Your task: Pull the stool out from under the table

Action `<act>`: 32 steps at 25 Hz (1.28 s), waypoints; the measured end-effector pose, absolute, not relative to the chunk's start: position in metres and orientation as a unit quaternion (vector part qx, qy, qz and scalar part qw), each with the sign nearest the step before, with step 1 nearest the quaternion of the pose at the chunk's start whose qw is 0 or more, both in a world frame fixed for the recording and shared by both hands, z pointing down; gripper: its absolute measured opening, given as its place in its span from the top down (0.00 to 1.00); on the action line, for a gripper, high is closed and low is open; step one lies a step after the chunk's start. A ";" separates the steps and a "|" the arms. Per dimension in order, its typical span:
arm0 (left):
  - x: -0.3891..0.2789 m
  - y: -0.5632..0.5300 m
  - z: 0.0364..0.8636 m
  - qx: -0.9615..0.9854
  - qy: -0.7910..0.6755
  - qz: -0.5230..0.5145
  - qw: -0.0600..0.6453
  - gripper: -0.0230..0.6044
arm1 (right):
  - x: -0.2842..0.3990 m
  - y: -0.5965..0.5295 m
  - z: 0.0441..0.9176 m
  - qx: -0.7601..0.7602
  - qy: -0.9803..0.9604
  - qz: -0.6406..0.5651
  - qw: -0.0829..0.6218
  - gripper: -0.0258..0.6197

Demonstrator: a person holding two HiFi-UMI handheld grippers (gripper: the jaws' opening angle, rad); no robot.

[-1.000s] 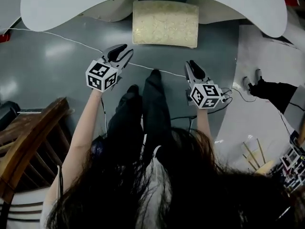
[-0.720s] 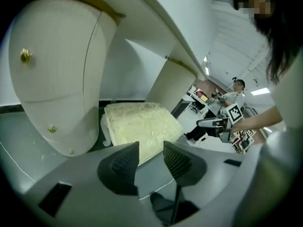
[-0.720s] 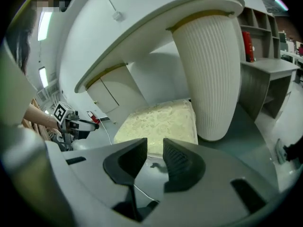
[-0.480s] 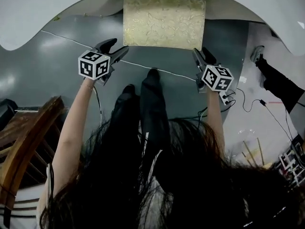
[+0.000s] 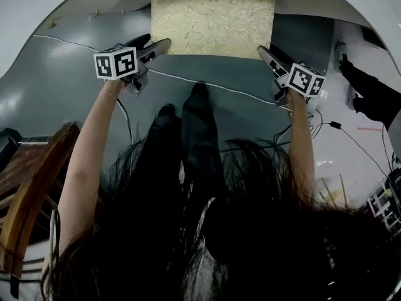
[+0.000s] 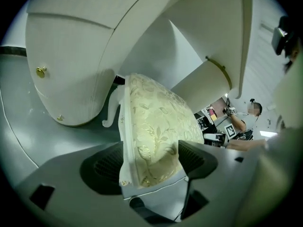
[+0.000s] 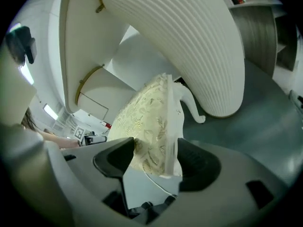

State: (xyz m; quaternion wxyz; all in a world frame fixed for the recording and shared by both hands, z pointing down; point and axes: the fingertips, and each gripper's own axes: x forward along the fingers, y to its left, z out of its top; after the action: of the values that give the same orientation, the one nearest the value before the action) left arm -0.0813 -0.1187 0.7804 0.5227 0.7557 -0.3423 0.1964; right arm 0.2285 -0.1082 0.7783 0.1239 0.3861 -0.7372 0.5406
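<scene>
The stool (image 5: 213, 17) has a gold-patterned cushion on a white frame and stands partly under the white table (image 5: 28, 17). My left gripper (image 5: 164, 42) is at its near left corner and my right gripper (image 5: 263, 50) at its near right corner. In the left gripper view the stool's corner (image 6: 156, 126) lies between the spread jaws of the left gripper (image 6: 149, 164). The right gripper view shows the other corner (image 7: 147, 117) inside the right gripper (image 7: 156, 162). Both sets of jaws have just been opening and stand wide around the stool's edge without clamping it.
A wooden chair (image 5: 31, 187) stands at my left. A thin white cable (image 5: 232, 89) runs across the grey floor in front of the stool. My legs and shoes (image 5: 194, 124) are between the arms. Another person's feet (image 5: 369, 99) are at the right. Table pedestals (image 6: 71, 70) flank the stool.
Both grippers have gone forward and down from mid-air to the stool's near corners. Their jaws have spread from shut to wide, and each now has a corner between them.
</scene>
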 end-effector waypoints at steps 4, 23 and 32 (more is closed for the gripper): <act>-0.070 -0.122 0.785 0.760 -0.310 0.192 0.538 0.38 | 0.225 -0.107 0.780 0.352 -0.735 0.572 0.087 0.54; -0.075 -0.119 0.788 0.723 -0.322 0.174 0.586 0.41 | 0.224 -0.097 0.780 0.384 -0.709 0.587 0.073 0.54; -0.074 -0.059 0.804 0.703 -0.319 0.207 0.601 0.41 | 0.225 -0.033 0.797 0.394 -0.687 0.605 0.078 0.54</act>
State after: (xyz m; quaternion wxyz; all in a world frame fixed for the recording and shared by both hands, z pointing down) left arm -0.0737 -0.0586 0.8044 0.6008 0.7032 -0.3192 0.2065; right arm 0.2254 -0.0328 0.7971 0.0781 0.3937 -0.6874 0.6054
